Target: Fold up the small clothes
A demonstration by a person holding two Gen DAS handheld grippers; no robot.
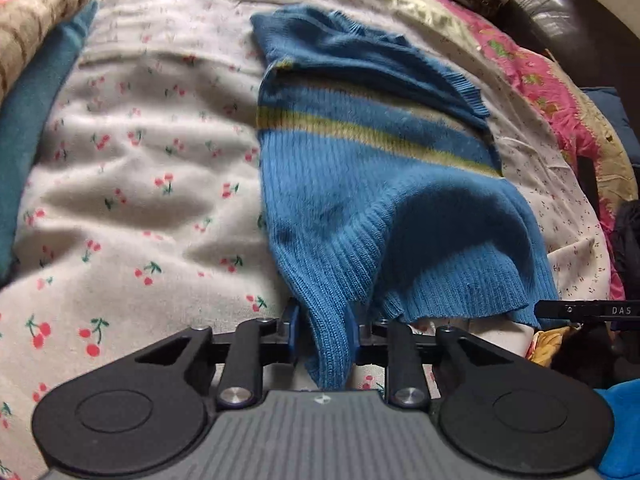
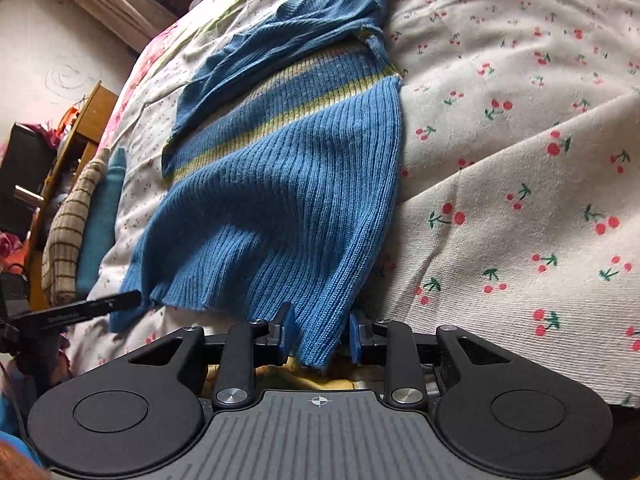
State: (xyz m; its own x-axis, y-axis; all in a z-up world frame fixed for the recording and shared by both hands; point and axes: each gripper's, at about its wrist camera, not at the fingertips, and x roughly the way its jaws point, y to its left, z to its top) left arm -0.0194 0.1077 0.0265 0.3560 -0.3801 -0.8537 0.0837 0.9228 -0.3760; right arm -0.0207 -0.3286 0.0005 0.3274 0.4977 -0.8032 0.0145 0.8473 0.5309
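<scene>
A blue ribbed sweater (image 1: 360,184) with yellow-green stripes lies on a cherry-print sheet (image 1: 140,200), one sleeve folded across its upper part. In the left wrist view my left gripper (image 1: 323,332) is shut on the sweater's left hem corner, with the knit bunched between its blue pads (image 1: 294,330). The right wrist view shows the same sweater (image 2: 288,184) and my right gripper (image 2: 320,334) shut on the right hem corner. The hem between the two corners is lifted slightly off the sheet (image 2: 500,200). Each view catches a black bar of the other gripper at the hem's far end.
A teal cloth (image 1: 28,132) and a beige striped cloth (image 1: 36,36) lie at the sheet's left edge. A pink floral blanket (image 1: 536,76) borders the right. In the right wrist view, wooden furniture (image 2: 80,132) with clutter stands beside the bed.
</scene>
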